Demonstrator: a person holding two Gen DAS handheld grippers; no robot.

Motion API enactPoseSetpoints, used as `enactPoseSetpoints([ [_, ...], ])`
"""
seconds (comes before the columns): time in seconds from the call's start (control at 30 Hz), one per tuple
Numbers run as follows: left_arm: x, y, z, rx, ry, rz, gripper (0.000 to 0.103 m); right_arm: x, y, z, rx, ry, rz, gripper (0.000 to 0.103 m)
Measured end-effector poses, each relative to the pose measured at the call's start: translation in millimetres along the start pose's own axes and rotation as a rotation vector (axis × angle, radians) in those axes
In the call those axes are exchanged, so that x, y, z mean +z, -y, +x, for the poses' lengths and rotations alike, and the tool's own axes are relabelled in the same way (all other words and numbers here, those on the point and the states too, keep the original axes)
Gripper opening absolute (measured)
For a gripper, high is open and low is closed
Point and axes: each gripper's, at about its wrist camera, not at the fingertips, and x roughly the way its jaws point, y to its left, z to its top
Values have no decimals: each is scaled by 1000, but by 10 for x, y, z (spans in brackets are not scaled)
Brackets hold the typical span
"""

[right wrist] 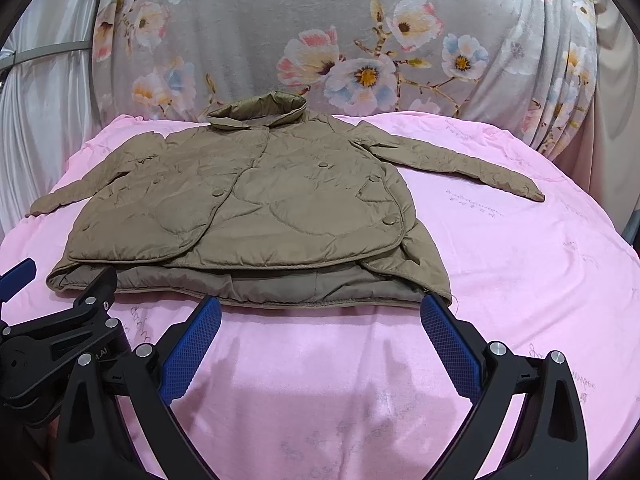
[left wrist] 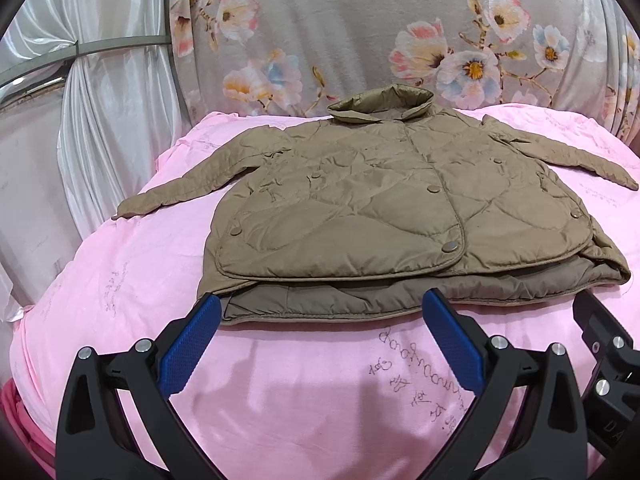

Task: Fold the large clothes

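A brown quilted jacket (left wrist: 380,200) lies flat, front up, on a pink sheet (left wrist: 300,380), collar at the far side, both sleeves spread out to the sides. It also shows in the right wrist view (right wrist: 248,208). My left gripper (left wrist: 320,308) is open and empty, its blue-padded fingers just short of the jacket's near hem, left part. My right gripper (right wrist: 320,310) is open and empty at the hem's right part. Each gripper shows at the edge of the other's view: the right one (left wrist: 600,340) and the left one (right wrist: 80,312).
The pink sheet (right wrist: 520,280) covers a raised, rounded surface that drops off at left and right. A grey floral cloth (left wrist: 360,20) hangs behind it. White satin drapes (left wrist: 100,120) hang at the far left.
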Motion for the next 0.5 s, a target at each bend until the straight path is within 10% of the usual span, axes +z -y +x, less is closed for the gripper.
enactPoseSetpoints([
  [0.5,4,-15,6,-5,1,-12,98,-14,-1,28,1,-12,5,98],
])
